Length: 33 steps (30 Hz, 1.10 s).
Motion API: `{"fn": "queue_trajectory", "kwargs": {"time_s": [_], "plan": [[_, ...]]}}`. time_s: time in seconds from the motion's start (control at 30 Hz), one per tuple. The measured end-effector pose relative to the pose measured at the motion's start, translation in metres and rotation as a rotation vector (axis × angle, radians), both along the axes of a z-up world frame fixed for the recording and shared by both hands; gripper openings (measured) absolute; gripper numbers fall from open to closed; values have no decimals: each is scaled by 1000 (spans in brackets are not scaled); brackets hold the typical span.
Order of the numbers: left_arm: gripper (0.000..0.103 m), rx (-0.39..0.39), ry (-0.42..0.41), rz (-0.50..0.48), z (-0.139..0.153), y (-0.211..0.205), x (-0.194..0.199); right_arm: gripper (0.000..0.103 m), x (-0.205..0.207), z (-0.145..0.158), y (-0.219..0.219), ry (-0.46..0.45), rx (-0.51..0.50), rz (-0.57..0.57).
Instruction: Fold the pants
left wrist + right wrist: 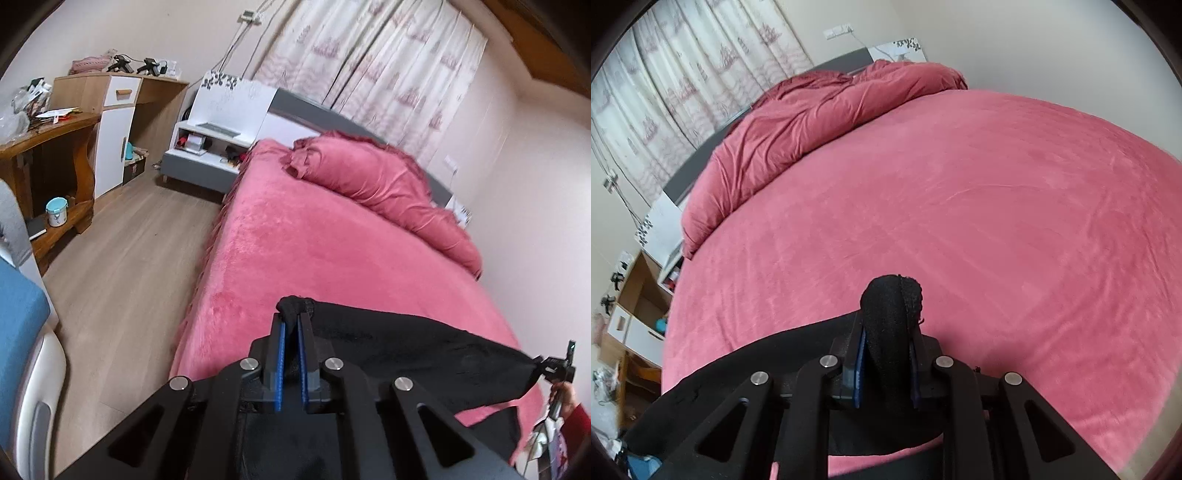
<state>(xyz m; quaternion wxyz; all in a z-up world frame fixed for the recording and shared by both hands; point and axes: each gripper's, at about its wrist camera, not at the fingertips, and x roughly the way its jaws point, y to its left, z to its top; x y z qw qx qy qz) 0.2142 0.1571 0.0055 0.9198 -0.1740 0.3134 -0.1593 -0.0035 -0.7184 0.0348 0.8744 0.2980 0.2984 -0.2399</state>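
The left gripper (pixel 291 325) is clamped tight on a bunched corner of the pants (pixel 406 350). The right gripper (pixel 888 332) is closed on a thicker wad of the same cloth. The pants are held stretched between both, above the near end of the bed (pixel 960 203). The lifting and spreading step is judged in hand; next, an even lay-down or fold-over is called for.

A pink bed (pixel 314 251) with rumpled duvet (pixel 798 122), curtains (pixel 369 59) behind.
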Motion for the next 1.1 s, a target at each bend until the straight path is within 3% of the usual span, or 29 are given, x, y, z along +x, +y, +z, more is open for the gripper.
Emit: {"fn": "queue_trajectory", "kwargs": {"time_s": [0.2, 0.4, 0.47, 0.63, 0.7, 0.77, 0.83, 0.93, 1.0, 1.1], "plan": [[6, -87, -54, 27, 11, 26, -60, 18, -68, 2, 15, -53, 19, -17], [3, -205, -78, 106, -2, 61, -114, 18, -120, -24, 20, -74, 83, -34], [3, -232, -48, 125, -13, 71, -128, 18, -130, -39, 22, -85, 122, -43], [2, -204, 29, 86, -37, 71, -145, 18, -147, -72, 32, -66, 180, -58], [6, -196, 60, 45, -43, 60, -144, 18, -152, -77, 33, -70, 197, -62], [29, -175, 96, 10, -47, 46, -134, 18, -155, -77, 33, -73, 193, -60], [37, -163, 132, -12, -52, 30, -125, 18, -153, -73, 35, -65, 175, -53], [39, -130, 229, -7, -61, 8, -109, 18, -146, -66, 37, -52, 155, -43], [40, -174, 316, -15, -72, 0, -99, 18, -142, -63, 39, -43, 141, -39], [53, -214, 424, 5, -90, -11, -85, 18, -134, -58, 38, -26, 118, -34]]}}
